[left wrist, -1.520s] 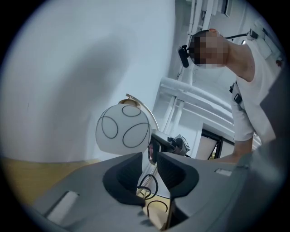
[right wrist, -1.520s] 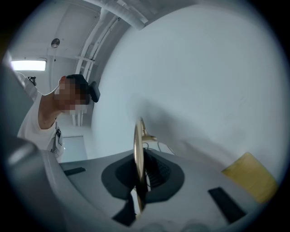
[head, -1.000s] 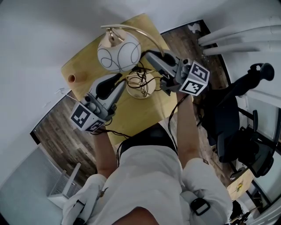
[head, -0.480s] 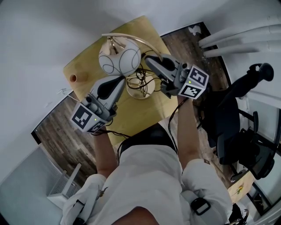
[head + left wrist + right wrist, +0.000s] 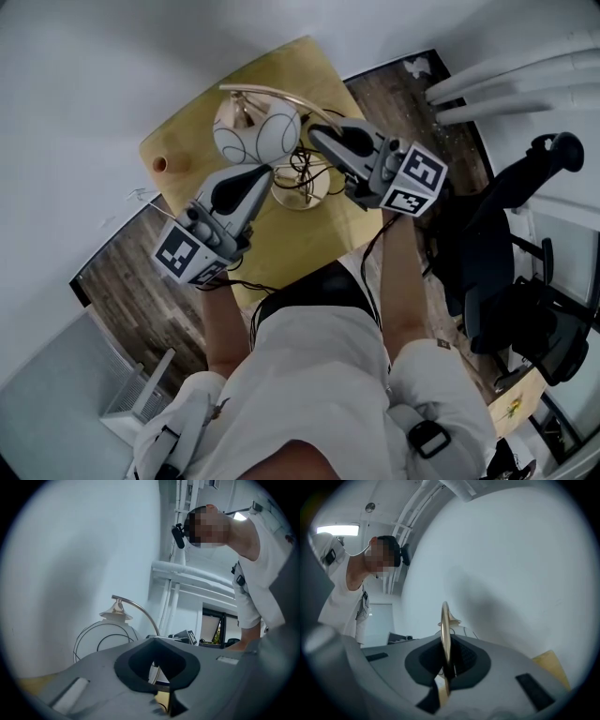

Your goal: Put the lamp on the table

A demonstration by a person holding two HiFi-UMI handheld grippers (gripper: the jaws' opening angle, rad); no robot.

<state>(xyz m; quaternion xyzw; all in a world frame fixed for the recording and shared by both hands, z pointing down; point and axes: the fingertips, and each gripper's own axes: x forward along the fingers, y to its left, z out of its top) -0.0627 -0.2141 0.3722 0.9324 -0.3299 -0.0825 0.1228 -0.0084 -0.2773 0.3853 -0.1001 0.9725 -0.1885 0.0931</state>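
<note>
Pinching the lamp's curved brass arm (image 5: 445,620) between its jaws, likely to keep it upright, the right gripper (image 5: 317,129) steadies the globe-shaded lamp (image 5: 255,131) while the left gripper (image 5: 264,172), jaws together on nothing visible, hovers beside its round base (image 5: 302,186), low over the yellow table (image 5: 192,150).

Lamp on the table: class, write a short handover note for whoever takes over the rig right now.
Right claw: shut on the stem.
Left claw: shut, seemingly empty, near the base.
Lamp: over the table, base apparently down on it, cord heaped on the base.
Done: lamp is at the table.
Left: check it stands steady, open the right claw, back both away.
</note>
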